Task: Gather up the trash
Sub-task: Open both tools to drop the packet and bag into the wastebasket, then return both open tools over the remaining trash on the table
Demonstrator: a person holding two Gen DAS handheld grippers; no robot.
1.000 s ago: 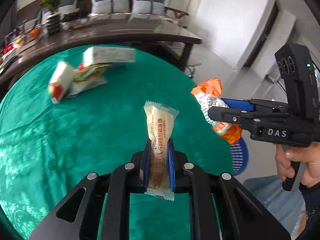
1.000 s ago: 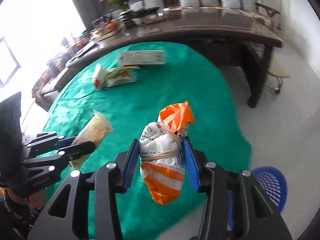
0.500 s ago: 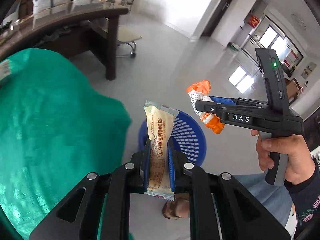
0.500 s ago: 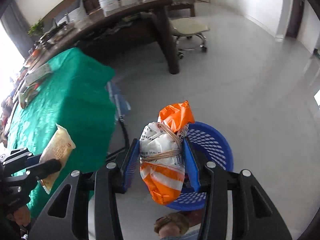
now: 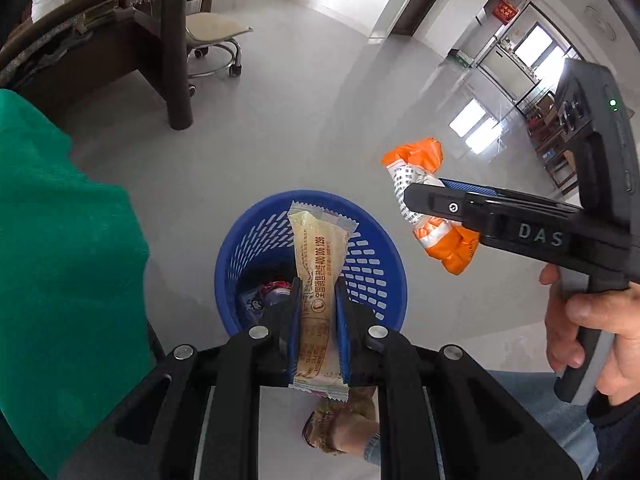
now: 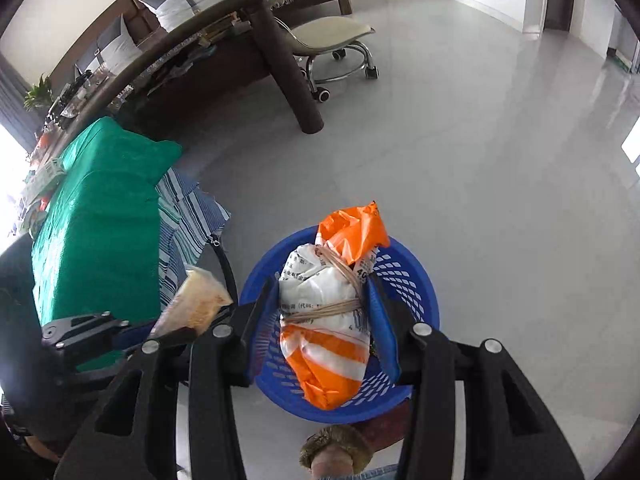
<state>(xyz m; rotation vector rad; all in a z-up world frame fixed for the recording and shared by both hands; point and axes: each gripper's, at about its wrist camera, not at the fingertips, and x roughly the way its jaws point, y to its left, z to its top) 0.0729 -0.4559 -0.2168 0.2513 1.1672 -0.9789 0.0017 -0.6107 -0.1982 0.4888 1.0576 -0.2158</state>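
Two grippers hang above a blue basket point(image 5: 384, 276) on the grey floor point(image 5: 280, 120), each clamped on a piece of trash. At the far left, the green tablecloth point(image 5: 60, 260) drapes down beside the basket, with a striped cloth point(image 6: 188, 224) showing under it in the right wrist view. Next comes the left gripper point(image 5: 318, 312), its blue pads pressed narrowly on a yellow snack wrapper point(image 5: 320, 264) that stands upright over the basket's opening; a few scraps already lie at the basket's bottom. Further right, the right gripper point(image 6: 326, 308) holds a bundled orange-and-white bag point(image 6: 332, 320) tied with rubber bands, its jaws set wider around the bundle, directly over the basket in its own view. At the far right, a hand point(image 5: 592, 332) grasps that gripper's handle. Behind stand a dark table leg point(image 5: 176, 60) and a wheeled stool point(image 5: 216, 36).
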